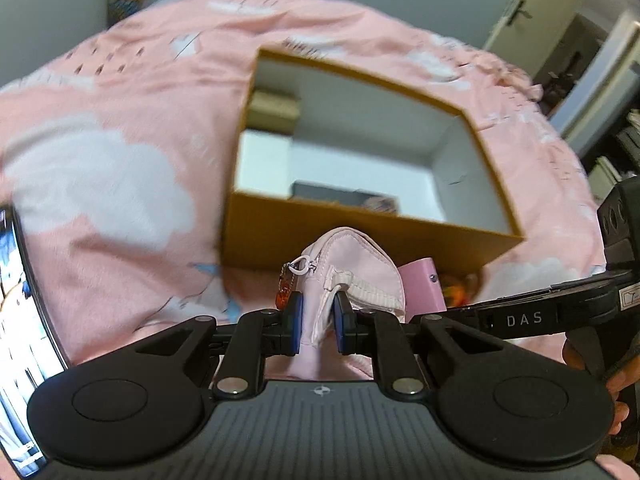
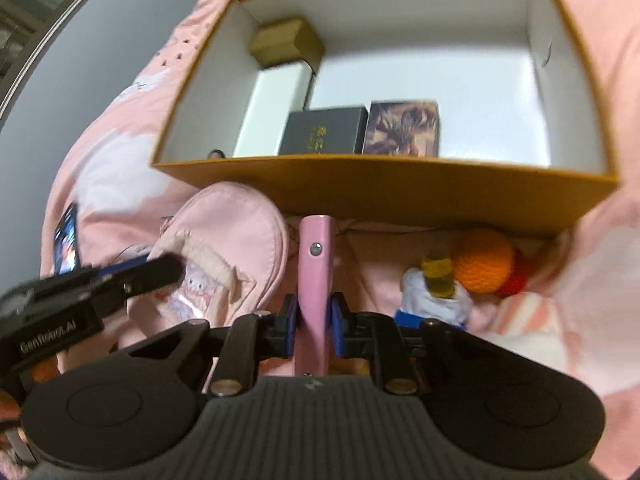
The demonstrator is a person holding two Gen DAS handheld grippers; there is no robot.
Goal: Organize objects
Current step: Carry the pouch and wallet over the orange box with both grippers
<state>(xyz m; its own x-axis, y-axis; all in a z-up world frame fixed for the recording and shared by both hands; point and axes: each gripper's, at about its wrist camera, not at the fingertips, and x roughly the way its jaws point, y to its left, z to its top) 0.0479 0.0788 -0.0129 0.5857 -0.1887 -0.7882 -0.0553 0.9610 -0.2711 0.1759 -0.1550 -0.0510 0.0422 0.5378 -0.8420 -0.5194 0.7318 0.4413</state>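
My left gripper [image 1: 317, 322] is shut on a pale pink zip pouch [image 1: 348, 268], lifted just in front of the open brown box [image 1: 360, 236]. The same pouch [image 2: 232, 240] shows at the left of the right wrist view, with the left gripper's fingers [image 2: 160, 270] on it. My right gripper [image 2: 315, 326] is shut on a flat pink case [image 2: 316, 264] with a metal snap, held upright before the box [image 2: 384, 188]. That pink case [image 1: 422, 288] peeks out beside the pouch. Inside the box lie a gold box [image 2: 286, 42], a white box [image 2: 276, 108], a black box [image 2: 324, 130] and a picture box [image 2: 402, 128].
Everything rests on a pink bedspread [image 1: 120, 160] with white clouds. An orange yarn ball [image 2: 484, 266], a small stuffed figure [image 2: 436, 292] and a striped cloth [image 2: 528, 320] lie right of the case. A phone [image 1: 20, 340] lies at the left. A door [image 1: 560, 20] stands at the far right.
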